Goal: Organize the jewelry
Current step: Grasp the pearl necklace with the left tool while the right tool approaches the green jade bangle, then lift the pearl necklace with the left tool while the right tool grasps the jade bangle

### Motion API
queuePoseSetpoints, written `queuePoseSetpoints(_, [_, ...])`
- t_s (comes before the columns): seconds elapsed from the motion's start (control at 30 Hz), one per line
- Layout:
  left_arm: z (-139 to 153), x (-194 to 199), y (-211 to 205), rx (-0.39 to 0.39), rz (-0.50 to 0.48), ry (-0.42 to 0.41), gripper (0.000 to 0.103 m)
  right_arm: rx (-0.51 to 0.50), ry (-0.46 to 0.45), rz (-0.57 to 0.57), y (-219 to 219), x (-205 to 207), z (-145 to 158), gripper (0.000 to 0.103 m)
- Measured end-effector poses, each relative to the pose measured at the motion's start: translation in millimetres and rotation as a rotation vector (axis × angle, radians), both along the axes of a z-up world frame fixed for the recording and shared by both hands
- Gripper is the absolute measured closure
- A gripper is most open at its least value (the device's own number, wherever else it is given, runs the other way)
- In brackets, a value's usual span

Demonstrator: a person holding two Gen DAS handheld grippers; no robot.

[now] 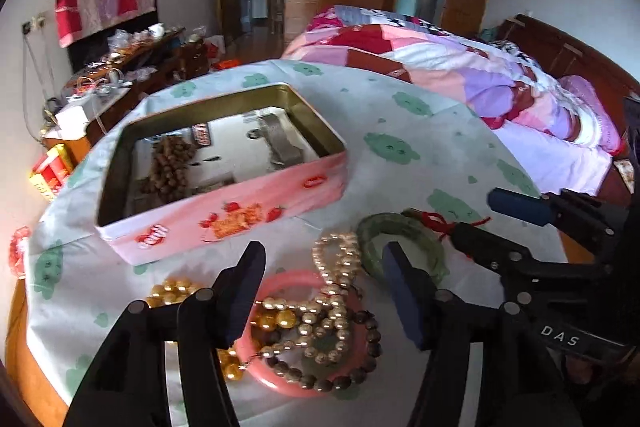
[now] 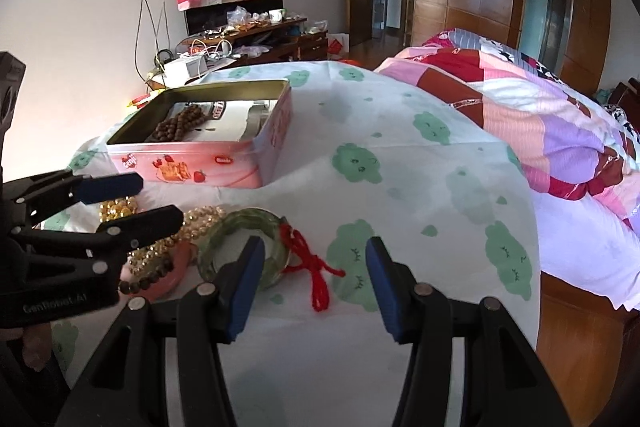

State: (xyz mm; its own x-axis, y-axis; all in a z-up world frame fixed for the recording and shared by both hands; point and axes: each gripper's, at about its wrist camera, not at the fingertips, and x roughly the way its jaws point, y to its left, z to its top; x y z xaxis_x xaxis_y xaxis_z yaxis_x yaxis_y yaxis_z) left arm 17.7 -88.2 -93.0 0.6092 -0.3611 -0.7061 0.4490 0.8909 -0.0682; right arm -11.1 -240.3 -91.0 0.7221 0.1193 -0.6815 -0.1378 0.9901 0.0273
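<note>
Jewelry lies heaped on the cloth-covered desk [image 2: 400,107]: pink bangle [image 1: 280,279] under a pearl strand [image 1: 336,291], dark bead bracelet [image 1: 360,359], gold beads [image 1: 172,289]. Green jade bangle [image 2: 244,223] lies flat, its red cord [image 2: 316,275] trailing nearward. Left tool [image 1: 324,291] and right tool [image 2: 316,287] both gape, empty. Beyond, the pink tin [image 1: 224,215] holds brown beads [image 1: 172,163].

Two wrist views, low over the table

The left camera looked down closely on the jewelry pile [image 1: 316,323]; the right camera sat just beside it, facing the same way. Both shared the tin [image 1: 224,163] [image 2: 208,143], bangle [image 1: 372,239] [image 2: 244,239] and bed [image 1: 460,67] [image 2: 540,115].
</note>
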Motion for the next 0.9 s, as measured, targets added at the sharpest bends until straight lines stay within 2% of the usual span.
queuePoseSetpoints(0.1, [-8,4,-4,0.007,-0.024,0.024,0.043,-0.003,-0.006,0.010,2,-1,0,0.048])
queuePoseSetpoints(0.2, [-14,7,-11,0.018,-0.057,0.055,0.066,-0.004,-0.006,0.010,3,-2,0,0.048])
queuePoseSetpoints(0.27, [-15,9,-10,0.017,-0.060,0.065,0.090,-0.004,-0.003,0.009,3,-2,-1,0.048])
queuePoseSetpoints(0.5, [4,4,9,-0.068,-0.044,0.041,0.091,-0.004,-0.013,0.017,5,-2,-1,0.048])
queuePoseSetpoints(0.7, [39,0,29,-0.140,-0.010,-0.035,0.092,-0.009,-0.027,0.071,16,-4,3,0.048])
queuePoseSetpoints(0.9, [47,3,48,-0.106,0.085,-0.125,0.092,-0.011,-0.017,0.166,39,4,4,0.048])
